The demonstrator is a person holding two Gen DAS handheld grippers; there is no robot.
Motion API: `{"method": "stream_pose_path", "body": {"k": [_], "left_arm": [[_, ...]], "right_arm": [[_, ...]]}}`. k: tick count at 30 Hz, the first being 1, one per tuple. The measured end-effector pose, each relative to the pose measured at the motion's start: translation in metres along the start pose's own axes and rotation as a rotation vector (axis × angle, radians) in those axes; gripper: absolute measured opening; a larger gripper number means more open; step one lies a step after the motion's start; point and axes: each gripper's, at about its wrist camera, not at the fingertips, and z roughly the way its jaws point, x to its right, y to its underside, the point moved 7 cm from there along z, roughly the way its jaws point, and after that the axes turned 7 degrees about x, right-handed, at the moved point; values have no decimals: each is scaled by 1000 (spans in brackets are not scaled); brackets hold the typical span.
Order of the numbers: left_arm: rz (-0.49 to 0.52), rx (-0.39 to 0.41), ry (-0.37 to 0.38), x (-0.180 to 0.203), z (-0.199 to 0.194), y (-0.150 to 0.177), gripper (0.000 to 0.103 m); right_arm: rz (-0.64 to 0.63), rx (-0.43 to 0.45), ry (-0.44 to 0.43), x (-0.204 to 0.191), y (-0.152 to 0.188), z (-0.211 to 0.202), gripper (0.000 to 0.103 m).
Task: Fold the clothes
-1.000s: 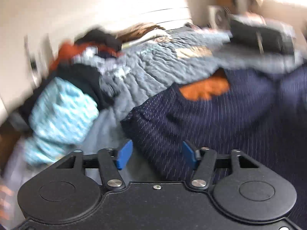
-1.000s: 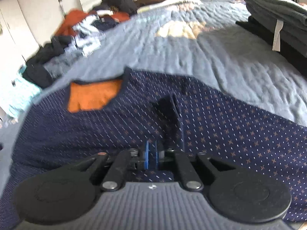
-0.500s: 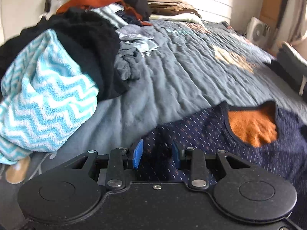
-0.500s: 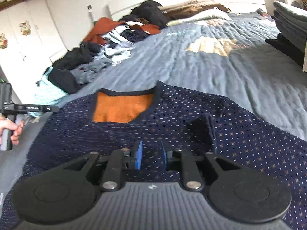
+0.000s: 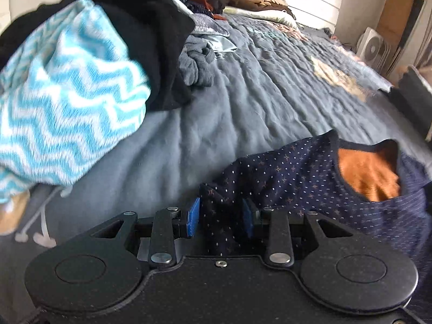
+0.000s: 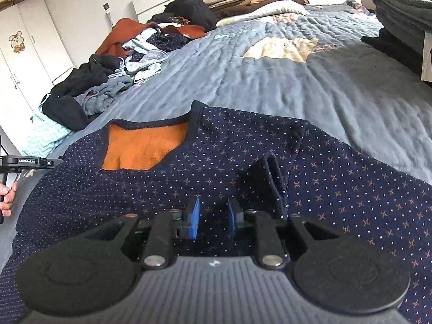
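A navy dotted fleece top (image 6: 243,162) with orange lining (image 6: 143,148) is spread flat on the grey-blue quilt (image 6: 270,81), below the heap of unfolded clothes (image 6: 108,81). The left gripper (image 5: 220,216) has just been closing; a bunched shoulder edge of the top is pinched between its pads. The right gripper (image 6: 213,216) stands slightly parted over the top, nothing clamped. The fabric is judged soft, light, floppy, non-slippery; the shoulder seams or hem corners are the best places to be gripped.
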Motion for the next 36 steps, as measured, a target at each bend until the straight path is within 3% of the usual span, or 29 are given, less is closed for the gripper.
{"method": "stream_pose_path", "body": {"k": [3,5,7,11,12,14,15,16,18,20,22,25,26,28,31,33,36], "left_arm": [[-41,67,-4,-7,-12,-9,7],[-134,117,-12,-26,-23,-16,7],[-165,125,-46,-41,-29,-17,1],[-186,99,-59,-52,-41,-13,2],[-181,104,-47,-50,-46,-13,5],[-163,82,13,-35,-50,-10,25],[-139,72,32,-23,-52,-7,57],[-112,67,48,-11,-53,-5,66],[-57,109,120,18,-61,2,60],[-89,120,196,38,-66,8,59],[-87,90,207,52,-61,19,59],[-32,14,80,55,-43,41,57],[-23,23,61,54,-45,43,56],[-57,86,65,54,-67,40,57],[-91,147,58,61,-105,33,58],[-101,164,71,83,-130,30,58],[-92,168,62,124,-165,35,67]], "right_arm": [[8,10,22,2,0,2,21],[18,26,42,5,0,3,20],[33,40,71,10,0,4,17],[53,41,90,12,-2,3,18],[53,40,92,12,-2,2,18],[61,41,89,10,-5,-1,20],[61,43,90,9,-7,-2,21],[61,50,88,7,-8,-6,21],[63,68,83,3,-11,-15,21],[70,98,37,-3,-13,-24,21],[47,105,12,-10,-12,-25,22],[50,35,98,1,-5,-12,21],[82,32,105,7,-5,-14,20],[147,25,119,18,-4,-18,21],[96,80,138,19,-12,-49,22],[106,96,157,25,-13,-71,22],[149,102,167,36,-6,-105,22]]}}
